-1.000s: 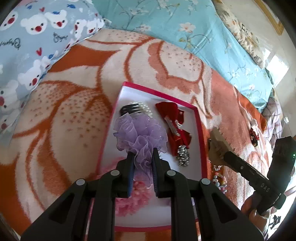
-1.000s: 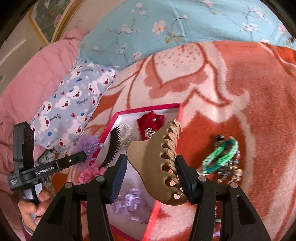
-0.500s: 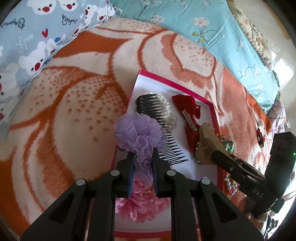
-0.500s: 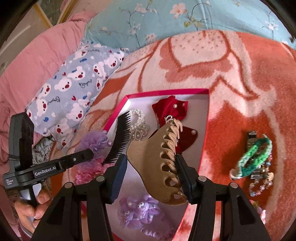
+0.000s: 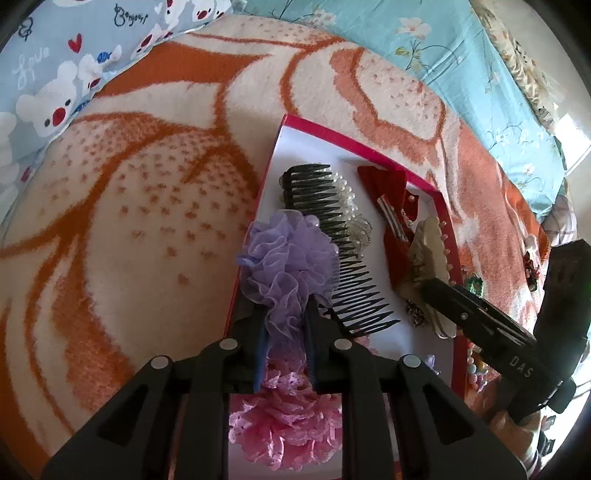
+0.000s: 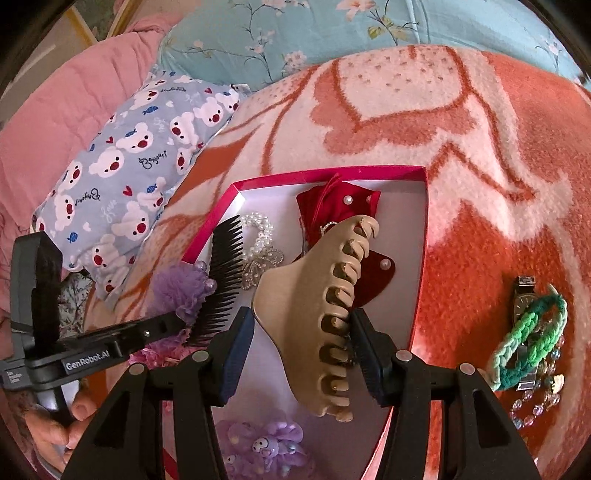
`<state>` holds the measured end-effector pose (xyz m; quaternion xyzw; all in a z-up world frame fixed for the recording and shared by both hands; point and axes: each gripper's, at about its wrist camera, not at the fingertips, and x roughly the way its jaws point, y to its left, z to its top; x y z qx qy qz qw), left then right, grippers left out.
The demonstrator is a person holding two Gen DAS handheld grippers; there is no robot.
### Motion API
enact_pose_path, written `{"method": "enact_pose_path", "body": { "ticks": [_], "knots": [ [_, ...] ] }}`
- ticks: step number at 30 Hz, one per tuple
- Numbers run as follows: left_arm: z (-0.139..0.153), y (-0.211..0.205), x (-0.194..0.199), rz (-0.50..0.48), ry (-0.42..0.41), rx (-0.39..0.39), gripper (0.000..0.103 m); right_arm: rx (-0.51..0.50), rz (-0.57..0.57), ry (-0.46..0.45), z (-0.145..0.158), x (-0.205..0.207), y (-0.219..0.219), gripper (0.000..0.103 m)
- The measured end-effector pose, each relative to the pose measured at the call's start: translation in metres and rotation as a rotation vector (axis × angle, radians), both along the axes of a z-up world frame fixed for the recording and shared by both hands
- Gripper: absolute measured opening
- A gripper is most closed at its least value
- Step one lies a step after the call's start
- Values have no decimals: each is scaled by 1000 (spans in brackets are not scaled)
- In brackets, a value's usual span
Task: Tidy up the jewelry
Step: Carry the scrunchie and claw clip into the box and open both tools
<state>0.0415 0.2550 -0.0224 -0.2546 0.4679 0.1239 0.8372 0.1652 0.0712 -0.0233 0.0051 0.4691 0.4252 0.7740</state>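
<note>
A pink-rimmed white box (image 5: pixel 284 122) (image 6: pixel 325 175) lies on the blanket. It holds a black comb (image 5: pixel 332 236) (image 6: pixel 223 273), a pearl piece (image 6: pixel 258 240), a red bow (image 5: pixel 391 206) (image 6: pixel 332 210), a pink scrunchie (image 5: pixel 288 421) and a purple bear scrunchie (image 6: pixel 258 446). My left gripper (image 5: pixel 284 325) (image 6: pixel 177 317) is shut on a purple mesh scrunchie (image 5: pixel 288 258) (image 6: pixel 181 288) over the box's left edge. My right gripper (image 6: pixel 303 332) (image 5: pixel 424 284) is shut on a beige claw clip (image 6: pixel 321 302) (image 5: pixel 428 247) above the box.
A green braided bracelet (image 6: pixel 532 339), a watch (image 6: pixel 522 295) and a bead bracelet (image 6: pixel 543 398) lie on the orange-and-cream blanket (image 6: pixel 406 103) right of the box. A bear-print pillow (image 6: pixel 122 192) and a floral pillow (image 6: pixel 332 29) lie behind.
Both grippers moved closer over the box. The right one carried the claw clip left from the box's edge to above its inside. The left one shifted toward the box's left edge.
</note>
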Motion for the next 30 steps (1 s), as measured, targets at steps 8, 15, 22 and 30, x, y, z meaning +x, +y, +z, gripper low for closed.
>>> {"method": "enact_pose_path", "body": {
  "ticks": [8, 15, 22, 30],
  "knots": [
    [-2, -2, 1, -5, 9, 3, 20, -4, 9, 10, 0, -1, 2, 56],
    [-3, -4, 0, -8, 13, 3, 23, -6, 10, 11, 0, 0, 2, 56],
    [0, -11, -2, -24, 15, 4, 35, -7, 8, 22, 0, -2, -1, 56],
    [12, -18, -7, -20, 11, 62, 52, -1, 4, 30, 3, -5, -7, 60]
  ]
}}
